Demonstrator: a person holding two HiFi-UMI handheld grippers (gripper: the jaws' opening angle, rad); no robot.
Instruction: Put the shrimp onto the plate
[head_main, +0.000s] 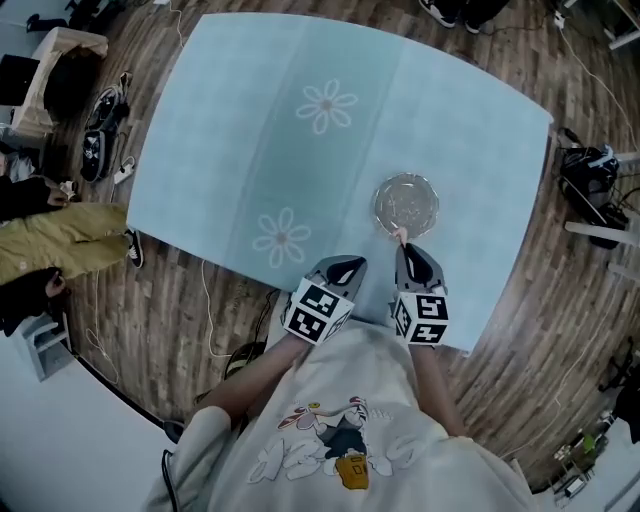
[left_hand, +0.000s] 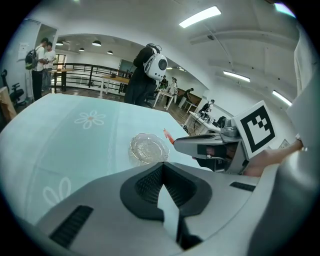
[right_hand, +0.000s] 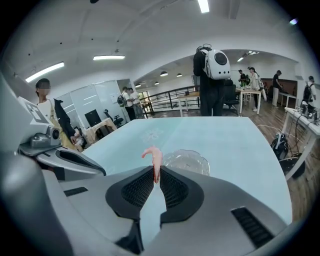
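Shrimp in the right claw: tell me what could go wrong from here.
1. The right claw pinches only the end of the shrimp, so it may slip out early.
2. The shrimp is at the near rim of the glass plate, not over its middle; released now, it could land on the tablecloth.

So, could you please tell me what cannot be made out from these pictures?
- Shrimp: its lower end is hidden between the pads of the right gripper, right gripper view; too small for detail in the head view.
- Plate: near rim hidden behind that gripper's body, right gripper view.
- Table: part of its near edge covered by the person, head view.
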